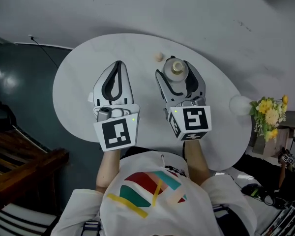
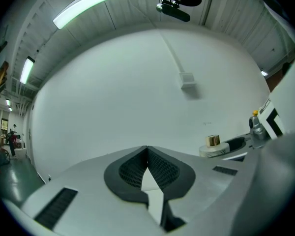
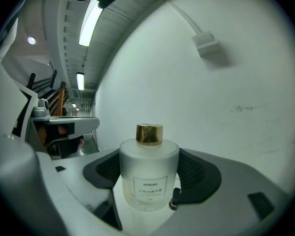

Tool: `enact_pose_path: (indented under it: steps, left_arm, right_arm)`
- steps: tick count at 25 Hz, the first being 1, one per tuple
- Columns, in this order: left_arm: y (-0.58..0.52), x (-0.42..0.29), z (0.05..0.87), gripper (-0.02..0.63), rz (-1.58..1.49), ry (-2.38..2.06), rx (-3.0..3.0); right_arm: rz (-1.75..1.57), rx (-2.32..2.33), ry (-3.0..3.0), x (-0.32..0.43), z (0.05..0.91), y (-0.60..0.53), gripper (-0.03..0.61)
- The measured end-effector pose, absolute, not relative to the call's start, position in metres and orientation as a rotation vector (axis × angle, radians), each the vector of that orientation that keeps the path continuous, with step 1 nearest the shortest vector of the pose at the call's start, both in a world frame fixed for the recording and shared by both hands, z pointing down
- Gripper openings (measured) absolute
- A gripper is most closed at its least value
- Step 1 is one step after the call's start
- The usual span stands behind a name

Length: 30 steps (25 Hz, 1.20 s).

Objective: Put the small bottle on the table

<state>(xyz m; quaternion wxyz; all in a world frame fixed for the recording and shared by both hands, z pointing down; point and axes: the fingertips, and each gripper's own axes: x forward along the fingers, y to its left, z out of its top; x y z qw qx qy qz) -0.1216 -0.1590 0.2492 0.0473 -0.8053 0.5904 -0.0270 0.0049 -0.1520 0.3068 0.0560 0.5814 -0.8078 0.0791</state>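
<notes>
Right gripper (image 1: 177, 73) pinching small bottle (image 3: 148, 180), bottle base partly hidden, left gripper (image 2: 147, 149) pressed together, empty

Tabletop (image 1: 78, 82) bare on L; small ball (image 1: 159, 57) just by bottle (image 1: 177, 69).
</notes>
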Motion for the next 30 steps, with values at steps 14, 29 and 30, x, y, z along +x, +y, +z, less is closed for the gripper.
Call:
enact_pose_path:
  steps: [14,29,30]
  left_arm:
    - [-0.192,-0.074,0.299,0.017,-0.211,1.78,-2.517]
    - [-0.199,-0.034,0.393,0.017,-0.449,1.812,-2.634]
    - [-0.199,-0.032,0.397,0.017,-0.463,1.81,-2.639]
  right_arm:
    - [0.366,1.828,-2.306,0.077,0.375,-0.176,0.339]
    - [0.525,1.824,-2.165,0.121,0.477,-0.195,0.339]
    - [0.528,1.823,-2.159,0.122,0.481,-0.196,0.339]
